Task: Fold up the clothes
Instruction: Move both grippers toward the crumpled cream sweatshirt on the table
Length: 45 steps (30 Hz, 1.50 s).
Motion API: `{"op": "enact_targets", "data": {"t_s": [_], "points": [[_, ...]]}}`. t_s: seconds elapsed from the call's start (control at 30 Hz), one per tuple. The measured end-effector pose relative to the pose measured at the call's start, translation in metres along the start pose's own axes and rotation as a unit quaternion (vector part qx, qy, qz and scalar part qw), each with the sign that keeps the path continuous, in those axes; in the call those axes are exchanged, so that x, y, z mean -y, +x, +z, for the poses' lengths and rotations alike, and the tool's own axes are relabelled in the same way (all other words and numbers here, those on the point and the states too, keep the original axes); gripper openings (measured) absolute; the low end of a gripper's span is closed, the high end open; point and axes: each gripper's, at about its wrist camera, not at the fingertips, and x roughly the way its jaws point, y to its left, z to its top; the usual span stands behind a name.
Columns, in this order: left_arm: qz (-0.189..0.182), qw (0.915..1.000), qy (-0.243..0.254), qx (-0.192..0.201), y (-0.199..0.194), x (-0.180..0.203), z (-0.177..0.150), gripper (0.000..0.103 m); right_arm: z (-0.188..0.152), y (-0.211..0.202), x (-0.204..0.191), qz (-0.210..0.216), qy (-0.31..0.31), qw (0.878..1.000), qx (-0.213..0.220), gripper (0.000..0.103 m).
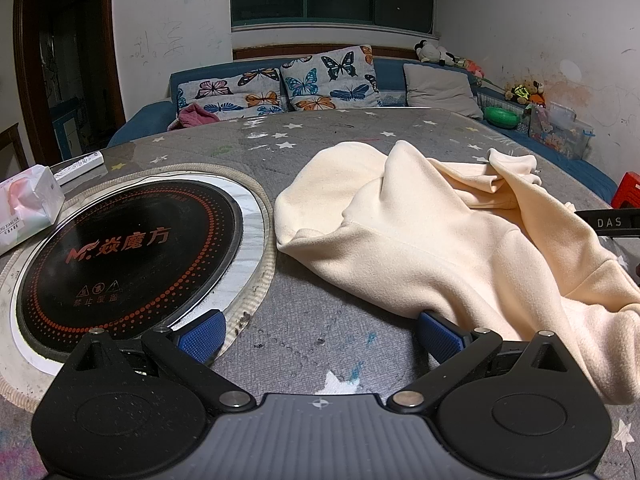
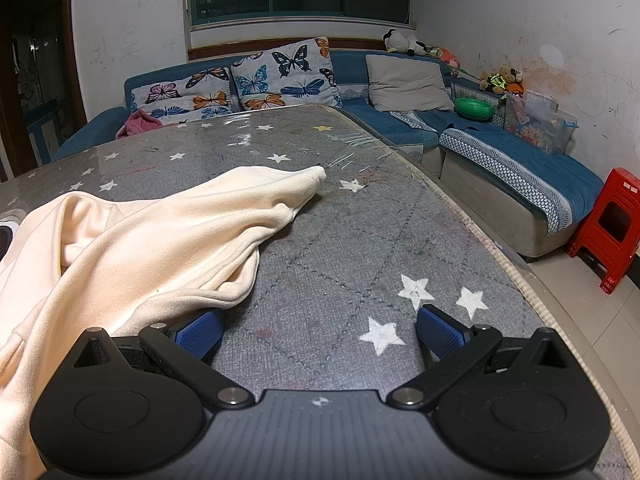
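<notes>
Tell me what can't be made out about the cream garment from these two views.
- Left wrist: the cream garment runs off the right edge, hem unseen.
- Right wrist: its near end is cut by the left edge and hidden behind the right gripper.
- Both: bunched folds hide what garment it is.

My left claw's [image 1: 318, 334] camera loses the cream garment [image 1: 440, 240] off the edge at 3 o'clock, and its fold hides whatever cloth lies beneath. At 9 o'clock the tissue pack [image 1: 28, 204] is cropped, its print too small to read. From my right claw [image 2: 320, 330], the garment [image 2: 140, 240] runs out at 8 o'clock, under the claw's body.
</notes>
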Motion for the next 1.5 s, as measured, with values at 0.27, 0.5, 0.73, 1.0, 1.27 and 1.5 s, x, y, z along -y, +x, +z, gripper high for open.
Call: {"op": "enact_targets", "data": {"t_s": [0.27, 0.5, 0.73, 1.0, 1.27, 1.5], "points": [[0.002, 1.0000, -0.002, -0.005, -0.002, 0.000, 0.000, 0.103, -0.002, -0.012, -0.001, 0.003, -0.003, 1.000, -0.002, 0.103], [0.005, 0.9999, -0.005, -0.010, -0.004, 0.000, 0.000, 0.103, -0.010, -0.036, 0.008, 0.013, 0.001, 1.000, 0.011, 0.103], [0.005, 0.9998, -0.010, -0.015, -0.013, 0.000, -0.003, 0.103, -0.020, -0.064, 0.005, 0.026, -0.004, 0.999, 0.023, 0.103], [0.006, 0.9998, -0.011, -0.017, -0.027, 0.004, -0.004, 0.103, -0.028, -0.090, -0.001, 0.038, -0.013, 0.999, 0.036, 0.103], [0.004, 0.9998, -0.013, -0.014, -0.040, 0.007, -0.006, 0.103, -0.041, -0.107, -0.011, 0.057, -0.022, 0.998, 0.034, 0.103], [0.006, 0.9998, -0.011, -0.018, -0.048, 0.008, -0.010, 0.103, -0.046, -0.123, -0.019, 0.061, -0.040, 0.996, 0.041, 0.103]]}}
